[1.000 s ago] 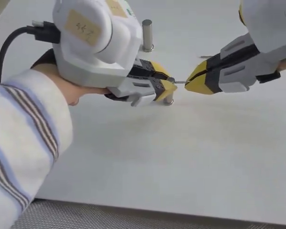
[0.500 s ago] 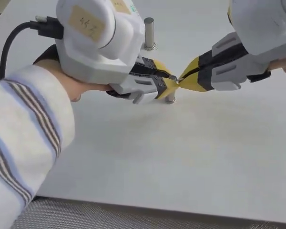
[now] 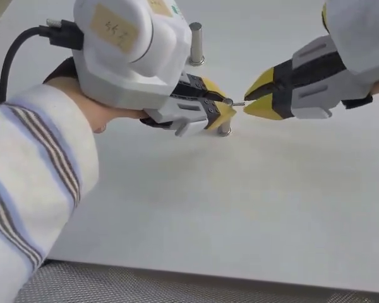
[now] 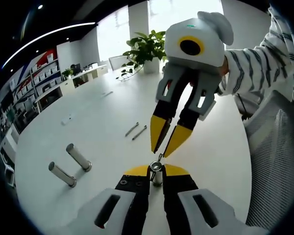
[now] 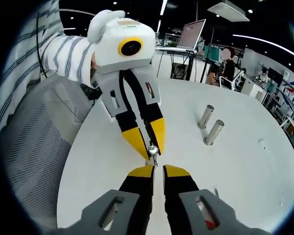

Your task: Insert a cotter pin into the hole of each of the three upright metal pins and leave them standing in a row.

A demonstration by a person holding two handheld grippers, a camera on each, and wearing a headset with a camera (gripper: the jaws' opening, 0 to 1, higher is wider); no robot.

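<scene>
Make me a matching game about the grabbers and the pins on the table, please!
Things:
1. left gripper
2. right gripper
3. two free metal pins
4. loose cotter pins

States:
A. lying flat on the table
B. open
C. standing upright, not held
D. shut on a metal pin

Pairs: 1-D, 2-B, 3-C, 4-A.

White tabletop (image 3: 240,208) is sitting wide open up front. Two upright steel cylinders (image 4: 78,156) are standing off to the left gripper's (image 4: 157,172) side, and the right gripper (image 4: 162,149) is crowding it nose-to-nose over the clamped steel pin (image 4: 157,166).
</scene>
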